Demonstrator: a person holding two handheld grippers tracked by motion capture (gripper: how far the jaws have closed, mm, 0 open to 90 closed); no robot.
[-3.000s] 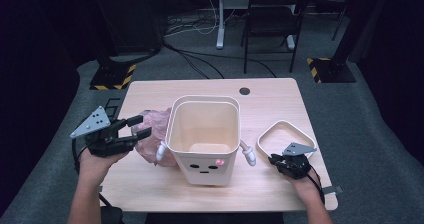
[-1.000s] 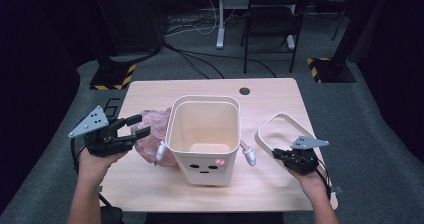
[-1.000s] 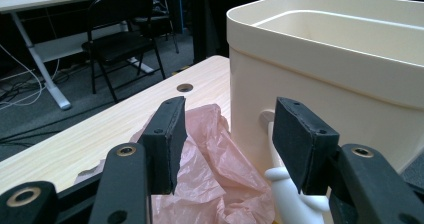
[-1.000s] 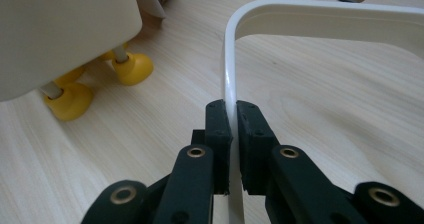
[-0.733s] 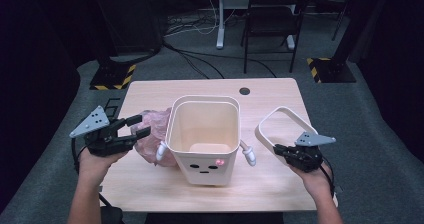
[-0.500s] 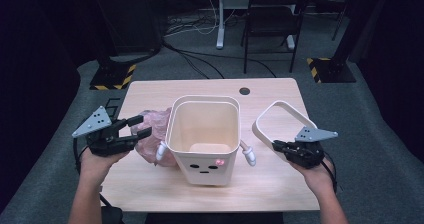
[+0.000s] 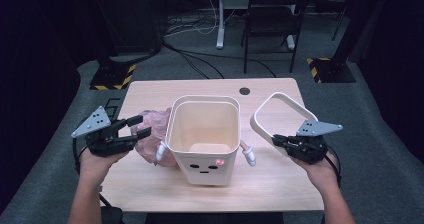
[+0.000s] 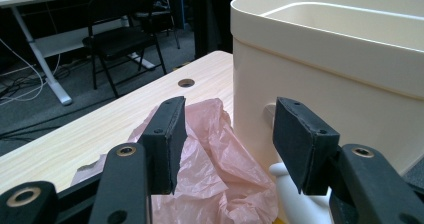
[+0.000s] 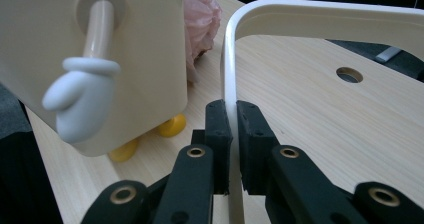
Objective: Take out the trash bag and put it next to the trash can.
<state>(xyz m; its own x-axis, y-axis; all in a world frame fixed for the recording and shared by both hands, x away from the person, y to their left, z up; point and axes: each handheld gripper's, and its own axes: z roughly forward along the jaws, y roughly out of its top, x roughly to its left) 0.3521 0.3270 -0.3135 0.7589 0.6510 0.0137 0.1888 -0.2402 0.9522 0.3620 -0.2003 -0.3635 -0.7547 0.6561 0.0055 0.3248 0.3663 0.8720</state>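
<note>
Hovering spread beside the crumpled pink plastic bag (image 7: 152,134), the left gripper (image 7: 136,130) faces the cream square plastic bin (image 7: 203,134); the right gripper (image 7: 276,140) pinches the cream rectangular ring-shaped rim (image 7: 272,109), tilted above the wooden table (image 7: 150,184).

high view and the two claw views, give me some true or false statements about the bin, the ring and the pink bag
1. The right claw is clamped on the white ring. True.
2. The white ring lies flat on the table. False: it is tilted up, its far side lifted off the wood.
3. The left claw grips the pink bag. False: its jaws stand open, with the bag below and beyond them.
4. The pink bag lies beside the cream bin, on the side of the person's left hand. True.
5. The bin has the pink bag inside it. False: the bag lies on the table outside it.
</note>
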